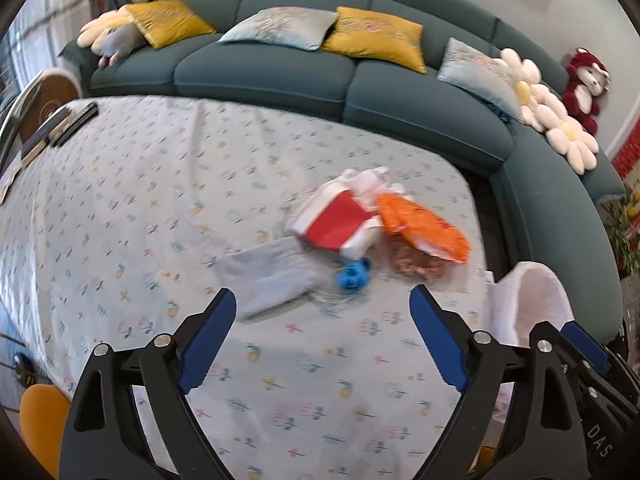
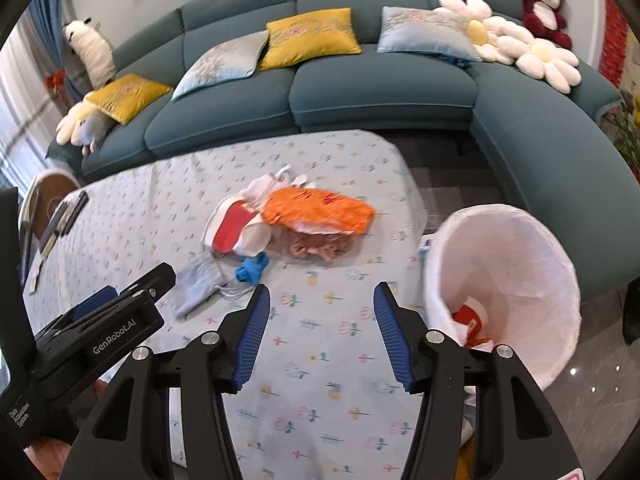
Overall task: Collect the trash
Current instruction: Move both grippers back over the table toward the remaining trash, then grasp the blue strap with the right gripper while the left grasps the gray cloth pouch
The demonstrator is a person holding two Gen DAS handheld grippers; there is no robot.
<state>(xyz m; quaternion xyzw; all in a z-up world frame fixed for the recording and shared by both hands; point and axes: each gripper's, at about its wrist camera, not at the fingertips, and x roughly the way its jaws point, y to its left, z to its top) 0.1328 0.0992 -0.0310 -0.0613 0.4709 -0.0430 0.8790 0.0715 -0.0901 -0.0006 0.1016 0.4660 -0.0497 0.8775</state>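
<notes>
A pile of trash lies on the flower-print tablecloth [image 1: 140,208]: a red-and-white paper carton [image 1: 340,220] [image 2: 234,228], an orange plastic bag [image 1: 420,224] [image 2: 320,210], a brown crumpled clump [image 2: 316,246], a blue crumpled scrap [image 1: 352,278] [image 2: 250,268] and a pale grey pouch [image 1: 268,276] [image 2: 198,284]. My left gripper [image 1: 323,294] hovers just short of the pile, open wide with nothing between its fingers. My right gripper [image 2: 322,289] is open over bare cloth, also holding nothing. A white-lined bin [image 2: 520,256] [image 1: 532,292] stands by the table's right end and holds a red-and-white piece of trash [image 2: 472,316].
A teal corner sofa [image 2: 380,88] with yellow and pale blue cushions and plush toys wraps behind and to the right of the table. Remote controls [image 1: 72,122] lie at the table's far left. An orange seat [image 1: 40,420] shows at the lower left.
</notes>
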